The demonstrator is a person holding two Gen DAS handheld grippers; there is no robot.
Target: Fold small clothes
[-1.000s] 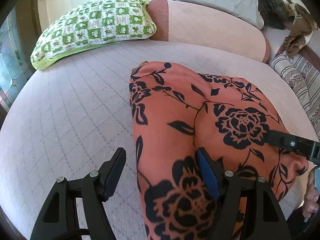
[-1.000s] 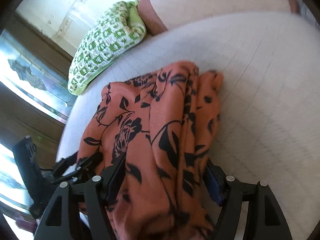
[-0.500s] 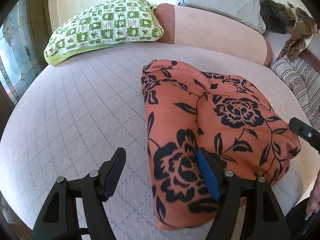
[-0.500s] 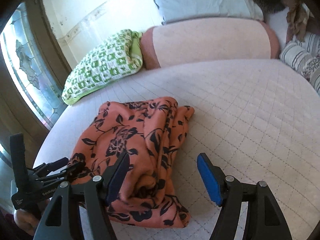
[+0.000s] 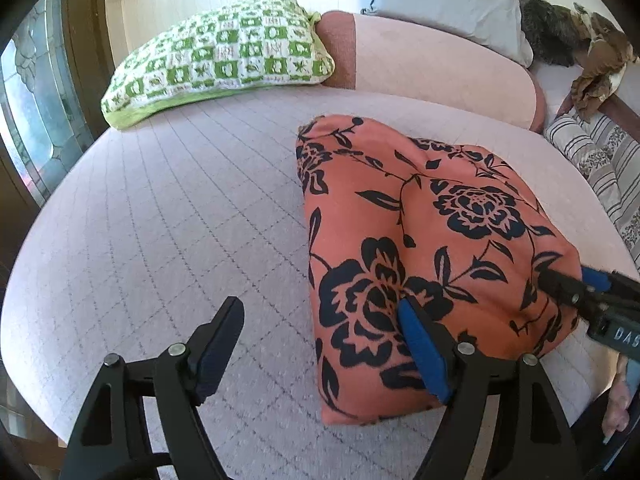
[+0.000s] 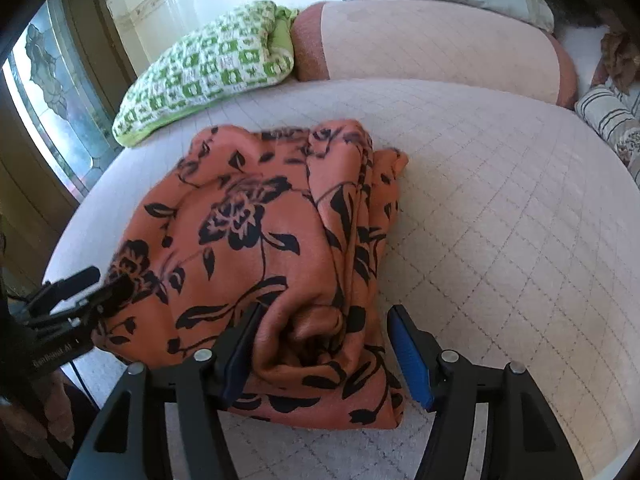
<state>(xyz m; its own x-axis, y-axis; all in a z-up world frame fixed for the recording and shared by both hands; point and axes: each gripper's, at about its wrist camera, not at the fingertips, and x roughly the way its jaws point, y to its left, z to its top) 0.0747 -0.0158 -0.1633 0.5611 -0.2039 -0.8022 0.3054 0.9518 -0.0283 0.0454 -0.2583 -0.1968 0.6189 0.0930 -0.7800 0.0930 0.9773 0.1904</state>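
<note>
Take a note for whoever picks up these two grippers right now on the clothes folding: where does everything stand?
Left gripper: jaws open, empty, by the orange floral garment's near left corner.
Right gripper: jaws have just been closing around a bunched fold at its near edge, not yet pinching.
Garment lies on the quilted bed, folded into a compact bundle.
Done: main folds.
Left: probably grip that fold and tidy the rumpled right-side layers.
</note>
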